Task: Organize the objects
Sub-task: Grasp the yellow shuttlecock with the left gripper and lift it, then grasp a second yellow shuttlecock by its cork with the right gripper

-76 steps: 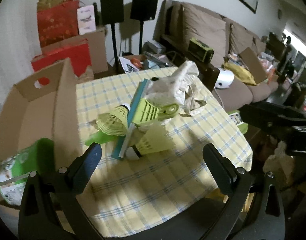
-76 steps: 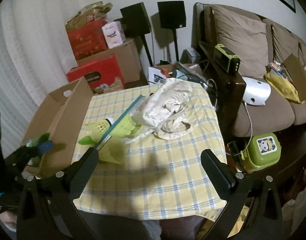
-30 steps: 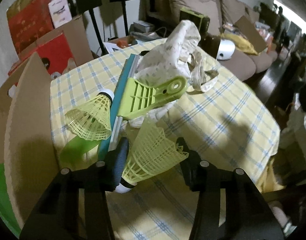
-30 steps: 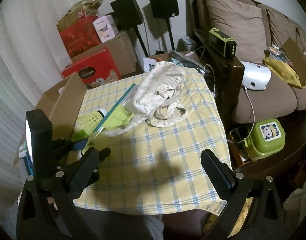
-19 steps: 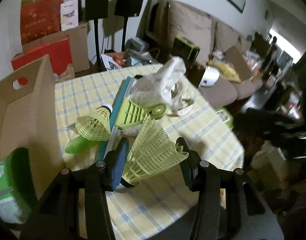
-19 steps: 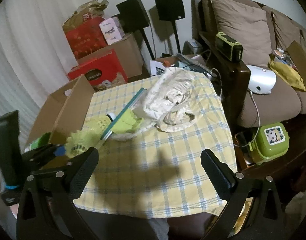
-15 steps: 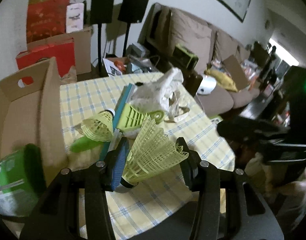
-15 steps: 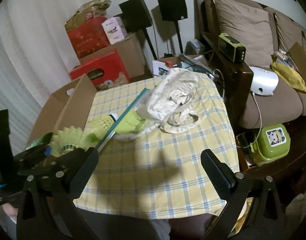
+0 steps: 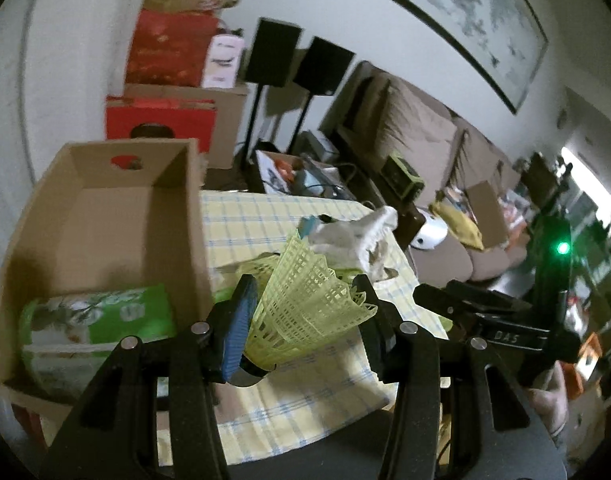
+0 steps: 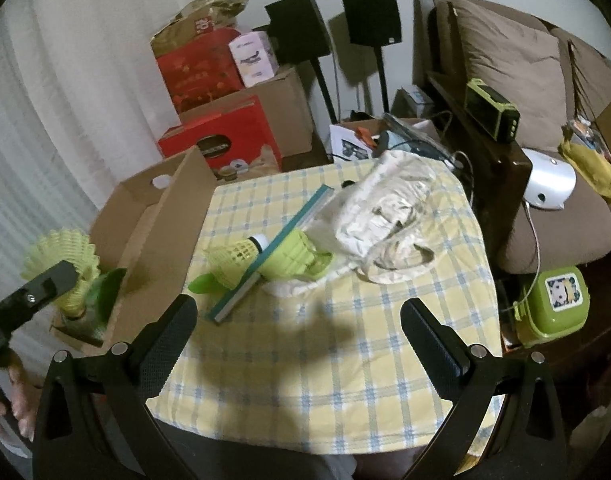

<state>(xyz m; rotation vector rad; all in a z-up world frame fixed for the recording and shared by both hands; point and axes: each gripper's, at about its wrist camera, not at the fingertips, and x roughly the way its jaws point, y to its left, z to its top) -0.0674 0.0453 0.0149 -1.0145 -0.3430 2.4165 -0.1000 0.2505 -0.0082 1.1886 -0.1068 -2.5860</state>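
My left gripper (image 9: 305, 320) is shut on a yellow-green shuttlecock (image 9: 305, 304), held in the air beside the open cardboard box (image 9: 101, 204). The same shuttlecock (image 10: 61, 256) shows in the right wrist view, over the box's near end. A green packet (image 9: 93, 324) lies inside the box. My right gripper (image 10: 297, 344) is open and empty above the front of the checked tablecloth (image 10: 305, 352). On the cloth lie a second shuttlecock (image 10: 233, 260), a teal ruler-like bar (image 10: 273, 252), a lime green plastic piece (image 10: 293, 260) and a crumpled white bag (image 10: 389, 208).
The box (image 10: 161, 224) stands along the table's left edge. Red and brown cartons (image 10: 221, 136) and two speaker stands (image 10: 369, 16) are behind the table. A brown sofa (image 10: 545, 80) and a green lunch box (image 10: 557, 304) are at the right.
My left gripper closed on the shuttlecock, lifted it off the cloth and carried it left toward the box. The right gripper stayed open and nearly still.
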